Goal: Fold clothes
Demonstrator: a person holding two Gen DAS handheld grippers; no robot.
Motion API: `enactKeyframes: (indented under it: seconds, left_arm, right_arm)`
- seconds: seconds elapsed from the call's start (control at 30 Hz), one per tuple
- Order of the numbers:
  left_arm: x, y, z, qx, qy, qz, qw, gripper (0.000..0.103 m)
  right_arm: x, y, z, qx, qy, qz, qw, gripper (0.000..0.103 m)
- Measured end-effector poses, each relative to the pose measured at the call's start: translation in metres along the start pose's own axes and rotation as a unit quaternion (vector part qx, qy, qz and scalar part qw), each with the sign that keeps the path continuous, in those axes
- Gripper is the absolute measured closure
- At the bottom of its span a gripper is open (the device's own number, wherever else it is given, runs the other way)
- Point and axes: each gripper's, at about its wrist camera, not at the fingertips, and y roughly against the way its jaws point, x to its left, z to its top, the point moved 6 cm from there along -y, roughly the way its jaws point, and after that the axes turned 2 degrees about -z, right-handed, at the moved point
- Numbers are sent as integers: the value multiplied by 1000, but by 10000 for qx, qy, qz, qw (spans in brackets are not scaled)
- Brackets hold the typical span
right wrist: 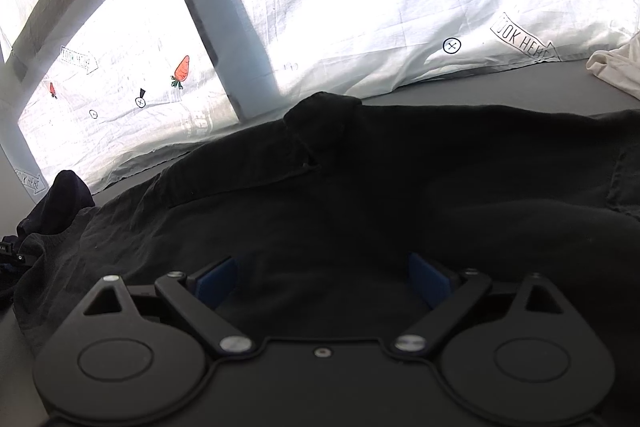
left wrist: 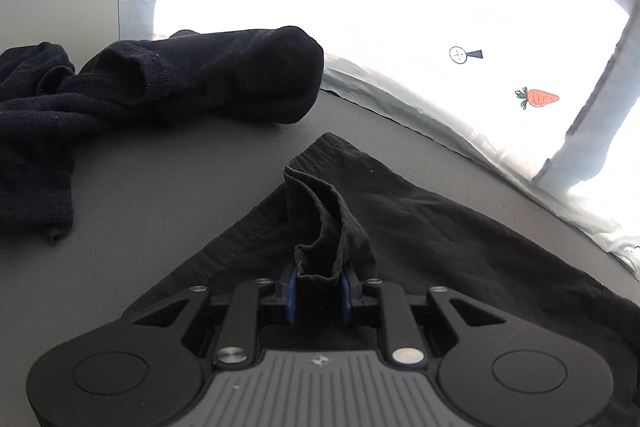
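Note:
A black garment lies spread on a grey table. My left gripper is shut on a bunched fold of its edge, lifted a little off the table. In the right wrist view the same black garment fills the middle, with a raised hump at its far edge. My right gripper is open, its blue pads wide apart just above the cloth, holding nothing.
A crumpled dark knit garment lies at the left, also in the right wrist view. A cream cloth lies at the far right. A white printed sheet with carrots hangs behind the table.

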Motion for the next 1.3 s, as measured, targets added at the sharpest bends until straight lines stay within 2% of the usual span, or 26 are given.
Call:
enactKeyframes:
  seconds: [0.07,0.13,0.17,0.3,0.37,0.47,0.53,0.63,0.7,0.77,0.9,1.03,1.1,1.17,1.2,1.27,1.3]
  left_arm:
    - [16,23,9,-222,302,168,9992,84]
    - [34,37,12,-224,441,336,9982,92]
    - [42,40,11,-163,457,409,9980,92]
    - [59,22,-11,323,190,767,9963,90]
    - [64,8,-25,511,20,1015,9935,85]
    - [63,5,-26,520,100,1273,9905,80]
    - [64,12,-21,409,423,1498,9870,54]
    - [68,30,-18,51,768,1349,9879,31]
    - [67,33,-22,74,790,1238,9891,23]
    - [66,29,-28,167,789,1201,9895,22]
    - [60,11,-47,613,749,1180,9883,21]
    - [55,5,-56,431,765,1141,9896,9]
    - [52,5,-57,325,754,1149,9900,12]
    - [50,5,-55,157,789,1035,9914,42]
    - [50,6,-54,107,855,1017,9911,61]
    - [53,9,-51,56,1069,931,9899,77]
    - [54,10,-49,49,1146,837,9899,90]
  right_arm:
    - [0,0,0,-2,-13,18,10000,7]
    - [-1,0,0,-4,-26,37,10000,6]
    - [-1,0,0,-8,-45,55,10000,6]
    - [-2,1,1,-21,-105,121,9999,5]
    - [-1,1,1,-15,-80,101,9999,5]
    - [2,0,1,27,53,0,10000,5]
    - [6,-1,0,73,189,-102,9997,5]
    - [19,-5,-2,279,689,-447,9962,2]
    - [27,-5,-6,322,1006,-692,9920,0]
    - [35,-4,-11,342,1300,-931,9865,0]
    - [34,-2,-12,329,1262,-920,9872,0]
    - [33,0,-12,316,1231,-911,9877,0]
    - [33,0,-12,312,1229,-912,9877,0]
    - [34,1,-12,309,1229,-912,9877,0]
    - [34,1,-12,307,1230,-914,9877,0]
    - [34,0,-12,305,1229,-915,9877,0]
    - [34,0,-12,305,1226,-914,9878,0]
